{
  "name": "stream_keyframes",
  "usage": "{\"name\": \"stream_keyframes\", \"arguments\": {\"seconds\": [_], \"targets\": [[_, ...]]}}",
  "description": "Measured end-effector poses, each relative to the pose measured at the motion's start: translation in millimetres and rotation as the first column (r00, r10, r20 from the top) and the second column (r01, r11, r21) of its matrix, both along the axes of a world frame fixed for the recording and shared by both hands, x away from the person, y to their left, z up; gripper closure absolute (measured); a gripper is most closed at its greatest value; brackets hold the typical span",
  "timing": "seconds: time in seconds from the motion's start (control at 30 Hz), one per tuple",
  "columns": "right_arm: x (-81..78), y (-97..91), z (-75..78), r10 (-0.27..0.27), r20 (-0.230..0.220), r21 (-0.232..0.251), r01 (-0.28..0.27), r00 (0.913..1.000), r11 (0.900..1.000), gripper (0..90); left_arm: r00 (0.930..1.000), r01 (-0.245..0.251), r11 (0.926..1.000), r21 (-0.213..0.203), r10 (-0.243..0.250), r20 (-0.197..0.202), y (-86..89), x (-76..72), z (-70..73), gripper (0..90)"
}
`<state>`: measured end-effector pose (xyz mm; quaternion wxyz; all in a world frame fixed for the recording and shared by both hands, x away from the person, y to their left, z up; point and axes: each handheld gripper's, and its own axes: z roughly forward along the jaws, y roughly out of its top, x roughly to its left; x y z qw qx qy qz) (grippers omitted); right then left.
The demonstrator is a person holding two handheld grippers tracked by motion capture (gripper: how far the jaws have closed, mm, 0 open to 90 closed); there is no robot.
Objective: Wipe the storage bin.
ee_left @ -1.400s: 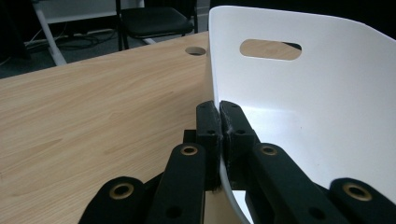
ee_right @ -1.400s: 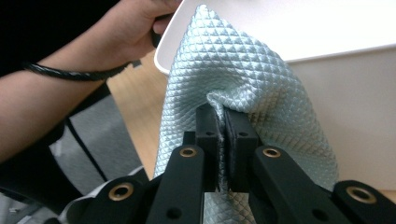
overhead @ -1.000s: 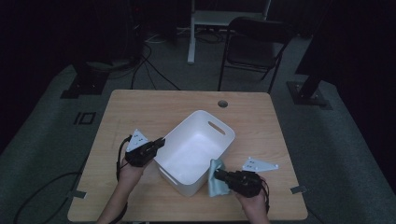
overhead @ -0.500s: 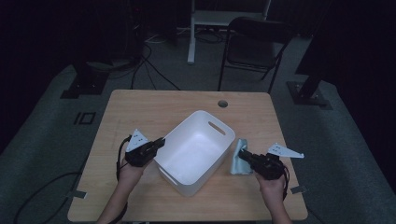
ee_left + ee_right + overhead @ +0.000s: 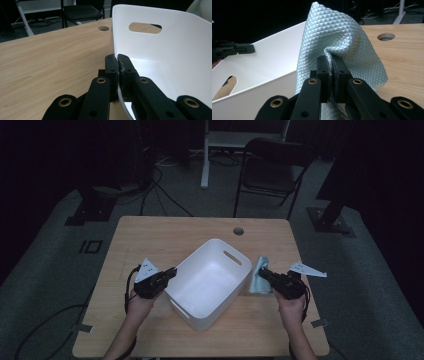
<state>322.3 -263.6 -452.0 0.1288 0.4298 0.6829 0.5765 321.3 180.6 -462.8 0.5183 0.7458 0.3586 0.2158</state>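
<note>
A white plastic bin (image 5: 210, 280) with handle slots sits in the middle of the wooden table (image 5: 165, 232), turned at an angle. My left gripper (image 5: 167, 272) is shut on the bin's left rim (image 5: 115, 50), one jaw inside the wall and one outside. A pale blue-grey quilted cloth (image 5: 258, 276) hangs beside the bin's right wall. My right gripper (image 5: 264, 272) is shut on the cloth (image 5: 337, 37), which bunches between the jaws and stands up above them, next to the bin's wall (image 5: 267, 60).
A round cable hole (image 5: 238, 230) lies in the table near its far edge. A black chair (image 5: 272, 170) and a white desk frame (image 5: 205, 155) stand on the floor beyond the table. Cables trail across the dark floor at left.
My right gripper has carried the cloth from the bin's near right corner out along its right side and farther from the person. The left gripper and bin have stayed put.
</note>
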Motion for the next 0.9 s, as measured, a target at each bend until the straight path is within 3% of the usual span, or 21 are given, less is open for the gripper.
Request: {"name": "stream_keyframes", "arguments": {"seconds": [0.3, 0.9], "targets": [[4.9, 19.3, -7.3, 0.028, -0.002, -0.035, -0.028, 0.9996, 0.999, 85.7, 0.9999, 0.014, 0.9999, 0.006, -0.014, 0.0, 0.1, 1.2, 0.4, 87.8], [8.9, 21.8, -32.3, 0.023, -0.061, -0.039, -0.025, 0.9979, 0.9989, 85.7, 0.9996, 0.029, 0.9996, 0.002, -0.029, 0.0, 0.9, 2.0, 0.1, 87.9]]}}
